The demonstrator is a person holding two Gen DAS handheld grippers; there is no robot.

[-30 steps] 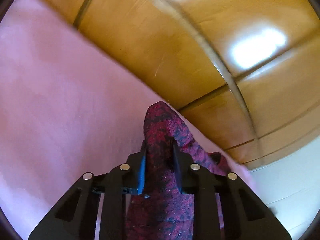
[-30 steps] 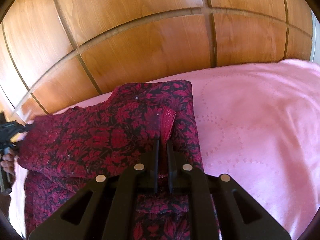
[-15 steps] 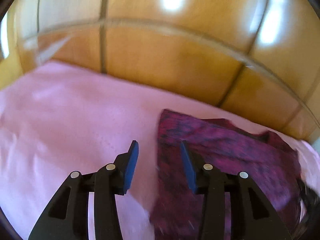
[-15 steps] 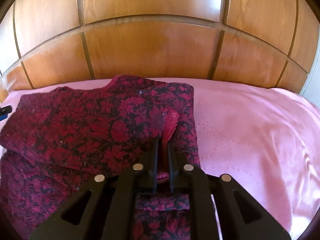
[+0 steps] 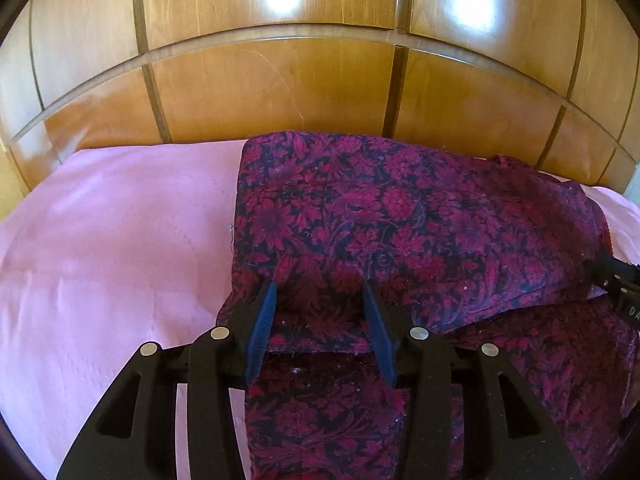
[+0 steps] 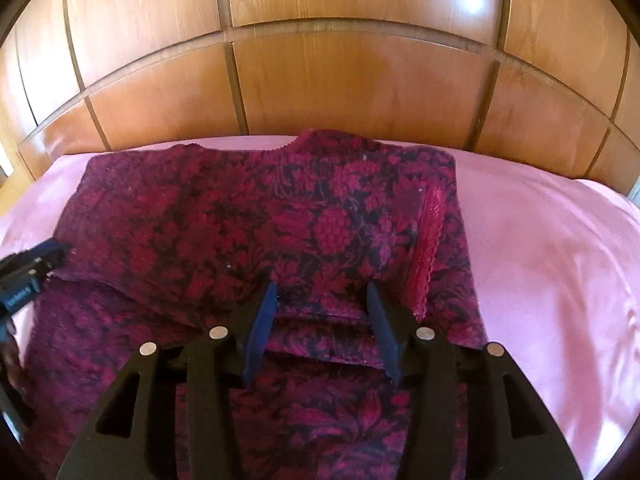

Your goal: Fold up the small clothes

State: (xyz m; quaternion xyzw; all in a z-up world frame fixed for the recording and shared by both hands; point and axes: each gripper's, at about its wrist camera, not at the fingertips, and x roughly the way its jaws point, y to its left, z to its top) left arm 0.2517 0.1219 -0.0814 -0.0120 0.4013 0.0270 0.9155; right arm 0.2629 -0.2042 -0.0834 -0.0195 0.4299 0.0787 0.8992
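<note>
The dark red floral garment (image 5: 400,216) lies on the pink bedsheet (image 5: 112,240) of the bed, up against the wooden headboard (image 5: 280,88); its upper part is folded down over the lower part, the folded edge running across just ahead of both tools.

The left tool (image 5: 319,312) is low over the garment's left half, pointing toward the headboard, its two blue-padded fingers (image 5: 262,320) spread wide with nothing between them but the cloth lying beneath; whether the tips touch the fabric cannot be told; the garment's left edge lies just to its left, with bare sheet beyond.

The right tool (image 6: 320,312) is posed the same way over the garment's right half, level and aimed at the headboard, its jaws wide apart and gripping nothing; a strip of red lace trim (image 6: 430,240) runs down the cloth just right of its right finger.

Each view catches the other tool at its margin: the right one at the right edge of the left view, the left one at the left edge of the right view, resting at the garment's side.
</note>
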